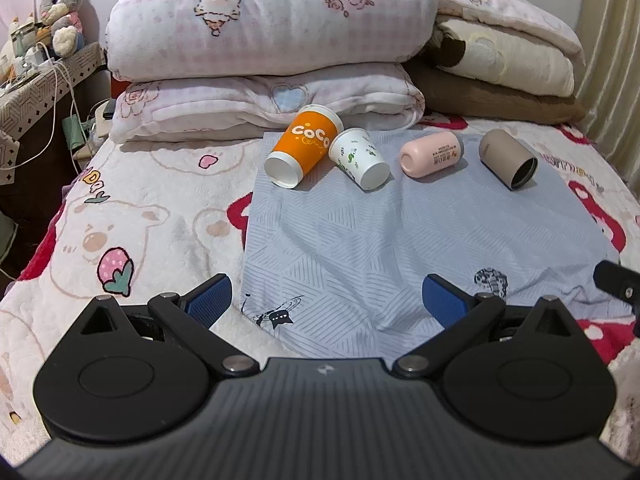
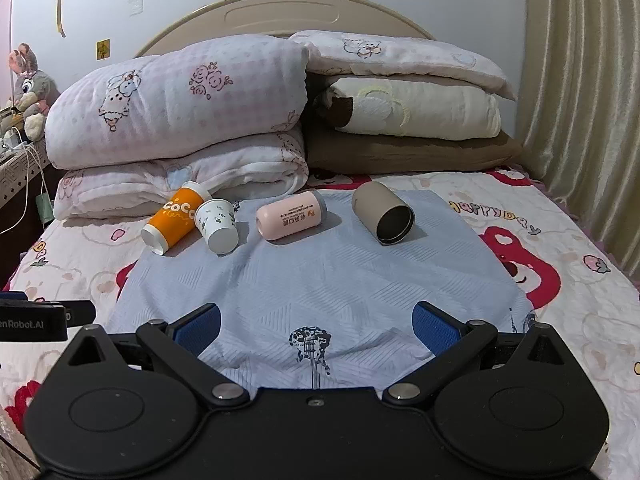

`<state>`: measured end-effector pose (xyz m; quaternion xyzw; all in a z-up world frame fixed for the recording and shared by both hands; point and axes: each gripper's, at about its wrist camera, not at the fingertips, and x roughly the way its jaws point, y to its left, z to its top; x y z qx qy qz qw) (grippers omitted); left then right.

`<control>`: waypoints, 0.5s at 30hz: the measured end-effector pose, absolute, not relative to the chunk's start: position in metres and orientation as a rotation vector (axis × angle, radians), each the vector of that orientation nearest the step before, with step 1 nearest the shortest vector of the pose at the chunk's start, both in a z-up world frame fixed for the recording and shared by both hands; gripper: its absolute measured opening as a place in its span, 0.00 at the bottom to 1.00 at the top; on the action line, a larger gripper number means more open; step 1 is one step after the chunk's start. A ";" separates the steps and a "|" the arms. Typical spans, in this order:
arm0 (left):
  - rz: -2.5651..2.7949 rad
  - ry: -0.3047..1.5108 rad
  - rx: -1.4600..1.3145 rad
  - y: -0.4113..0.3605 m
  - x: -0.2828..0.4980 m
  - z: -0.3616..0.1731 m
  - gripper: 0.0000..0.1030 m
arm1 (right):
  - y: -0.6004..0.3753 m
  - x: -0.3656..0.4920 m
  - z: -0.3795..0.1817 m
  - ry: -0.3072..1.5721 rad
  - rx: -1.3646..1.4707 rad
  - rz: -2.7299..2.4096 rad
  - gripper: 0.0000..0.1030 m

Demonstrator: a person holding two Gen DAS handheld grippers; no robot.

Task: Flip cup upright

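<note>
Several cups lie on their sides on a light blue cloth (image 1: 360, 240) on the bed. From left: an orange COCO paper cup (image 1: 304, 146), a white paper cup with green print (image 1: 358, 158), a pink cup (image 1: 430, 154) and a taupe cup (image 1: 508, 158). The right wrist view shows them too: the orange cup (image 2: 176, 216), the white cup (image 2: 216, 224), the pink cup (image 2: 290, 216) and the taupe cup (image 2: 382, 212). My left gripper (image 1: 326, 300) is open and empty, well short of the cups. My right gripper (image 2: 316, 326) is open and empty, also short of them.
Folded pink quilts (image 1: 264, 40) and brown and cream blankets (image 1: 500, 64) are stacked behind the cups. A bedside table with a plush rabbit (image 1: 60, 8) and cables stands at the left. Curtains (image 2: 580, 100) hang at the right. The cartoon bedsheet (image 1: 140, 220) surrounds the cloth.
</note>
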<state>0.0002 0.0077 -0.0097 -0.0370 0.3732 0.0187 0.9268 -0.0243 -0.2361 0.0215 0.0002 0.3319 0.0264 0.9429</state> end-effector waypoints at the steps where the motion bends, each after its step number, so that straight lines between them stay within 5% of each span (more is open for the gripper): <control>1: 0.036 0.765 -0.082 0.008 -0.001 -0.011 1.00 | -0.236 -0.024 0.021 0.677 0.001 0.056 1.00; 15: -0.014 0.781 -0.118 -0.001 0.013 0.005 1.00 | -0.239 -0.021 0.023 0.585 -0.095 0.154 1.00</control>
